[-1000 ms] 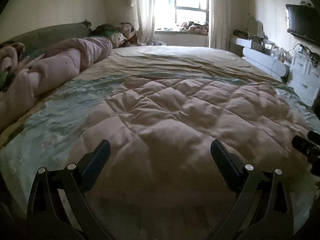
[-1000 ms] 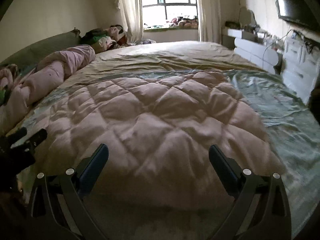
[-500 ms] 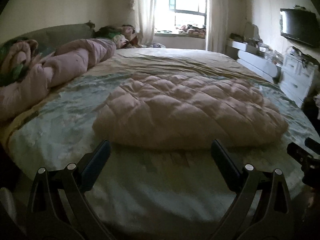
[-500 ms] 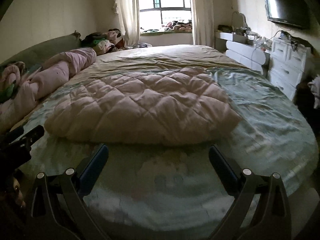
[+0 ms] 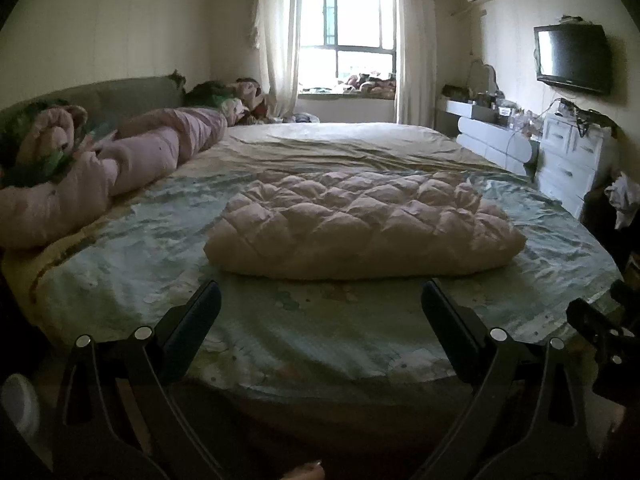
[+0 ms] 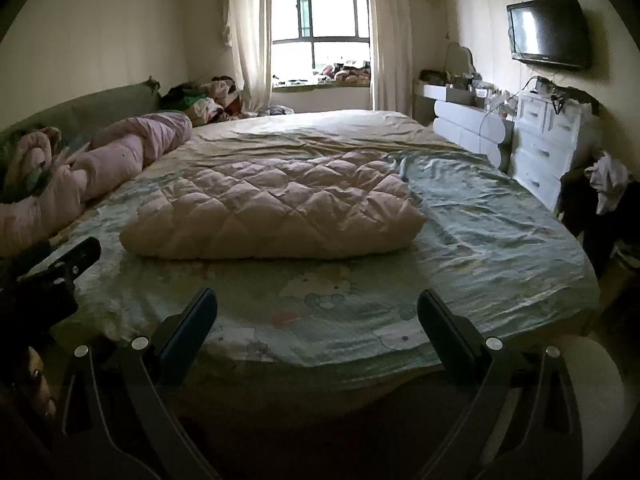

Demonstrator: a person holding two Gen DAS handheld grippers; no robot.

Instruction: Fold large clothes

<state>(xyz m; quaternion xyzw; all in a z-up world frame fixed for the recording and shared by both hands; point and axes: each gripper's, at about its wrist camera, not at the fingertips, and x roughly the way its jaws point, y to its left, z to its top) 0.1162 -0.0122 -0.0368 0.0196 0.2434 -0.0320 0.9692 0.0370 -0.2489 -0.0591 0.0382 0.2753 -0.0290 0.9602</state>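
Now folded: quilted coat [image 5: 360,226] lying mid-bed [image 5: 280,340], untouched. Left gripper [image 5: 320,304] and right gripper [image 6: 318,308] both spread wide, empty, hovering at bed's near edge, well apart from coat.

**Open sheet at the foot of the bed, clutter along the sides**

A bare strip of patterned sheet [image 6: 328,312] lies between both wide-open grippers and the folded quilted garment [image 6: 272,208], which bulks across the middle of the bed. More clear sheet runs along the garment's right side [image 6: 492,216]. A rolled pink duvet [image 5: 132,164] lines the left edge. White drawers [image 6: 544,148] and draped clothes [image 6: 606,180] crowd the right side; beyond the garment, the far half lies flat and open
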